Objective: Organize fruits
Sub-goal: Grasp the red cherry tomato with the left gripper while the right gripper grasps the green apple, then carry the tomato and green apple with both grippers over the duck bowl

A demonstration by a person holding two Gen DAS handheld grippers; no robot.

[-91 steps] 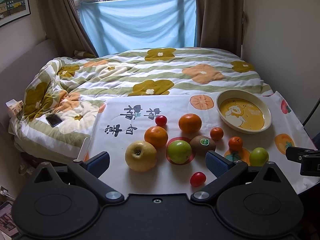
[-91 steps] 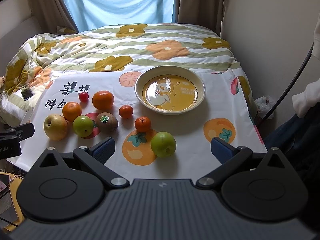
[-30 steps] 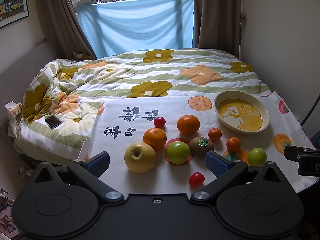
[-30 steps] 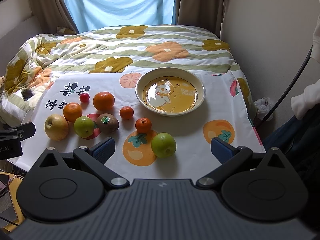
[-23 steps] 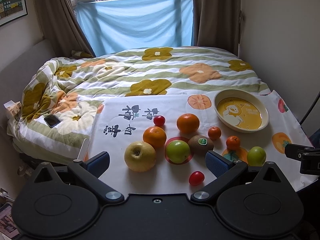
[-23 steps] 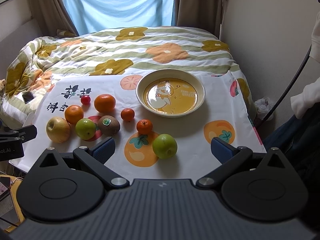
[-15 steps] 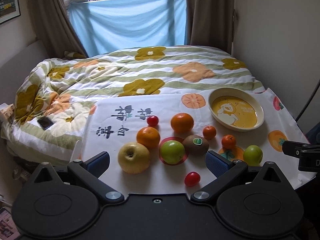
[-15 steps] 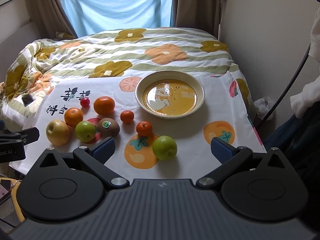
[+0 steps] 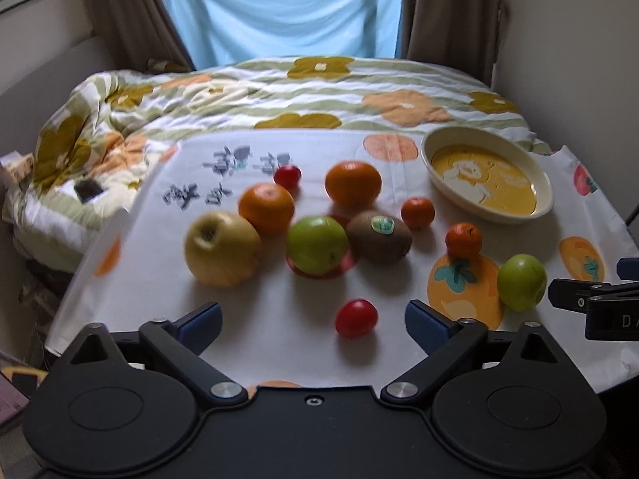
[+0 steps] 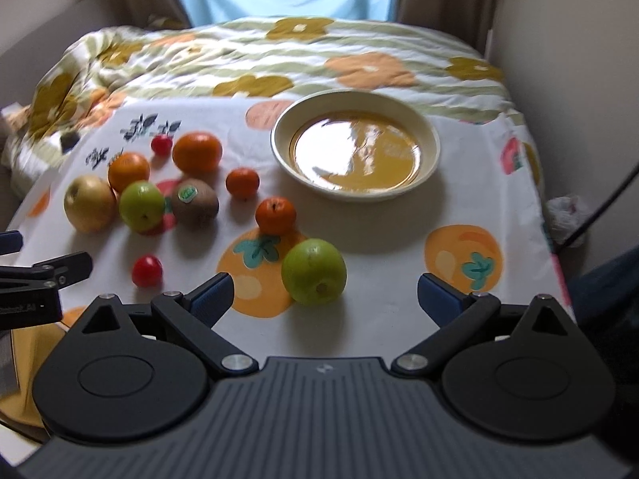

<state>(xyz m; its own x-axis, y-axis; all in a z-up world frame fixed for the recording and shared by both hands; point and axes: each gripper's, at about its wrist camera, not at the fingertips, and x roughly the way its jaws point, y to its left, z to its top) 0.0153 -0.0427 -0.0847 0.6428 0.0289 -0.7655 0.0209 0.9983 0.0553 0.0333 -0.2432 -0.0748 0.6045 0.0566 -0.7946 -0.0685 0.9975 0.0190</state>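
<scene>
Holding our left gripper (image 9: pixel 311 321) over the table (image 9: pixel 259 343), we see its jaws closing yet wide apart, pressing nothing; a red cherry tomato (image 9: pixel 356 318) lies between them at 12 o'clock. Our right gripper (image 10: pixel 323 293) gapes empty, with a green apple (image 10: pixel 314 272) between its jaws, untouched. The yellow bowl (image 10: pixel 355 191) sits at 12 o'clock beyond that apple, nothing in it. At 10 o'clock cluster the kiwi (image 10: pixel 195 202), yellow apple (image 10: pixel 89 202), another green apple (image 10: pixel 141 206) and several oranges.
</scene>
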